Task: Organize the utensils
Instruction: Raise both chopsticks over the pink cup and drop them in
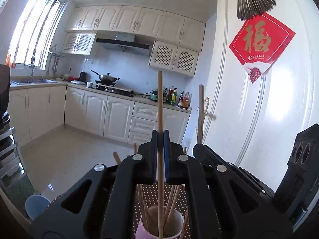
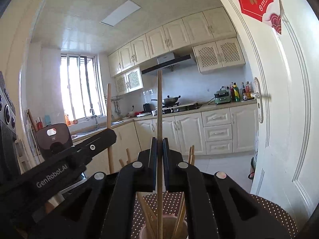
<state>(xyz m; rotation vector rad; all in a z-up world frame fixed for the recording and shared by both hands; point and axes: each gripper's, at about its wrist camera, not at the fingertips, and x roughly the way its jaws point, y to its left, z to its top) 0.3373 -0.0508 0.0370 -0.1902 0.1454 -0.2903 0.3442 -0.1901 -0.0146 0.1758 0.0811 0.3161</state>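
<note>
My left gripper is shut on an upright wooden chopstick. The stick's lower end reaches down into a pink cup that holds several more chopsticks. To its right, my right gripper holds a second upright chopstick. In the right wrist view, the right gripper is shut on its chopstick, directly over the same cup. The left gripper shows at the left there with its own stick.
The cup stands on a brown dotted cloth. A pale blue cup sits at the lower left. A white door with a red decoration stands close on the right. A dark appliance is at the left, and kitchen counters lie beyond.
</note>
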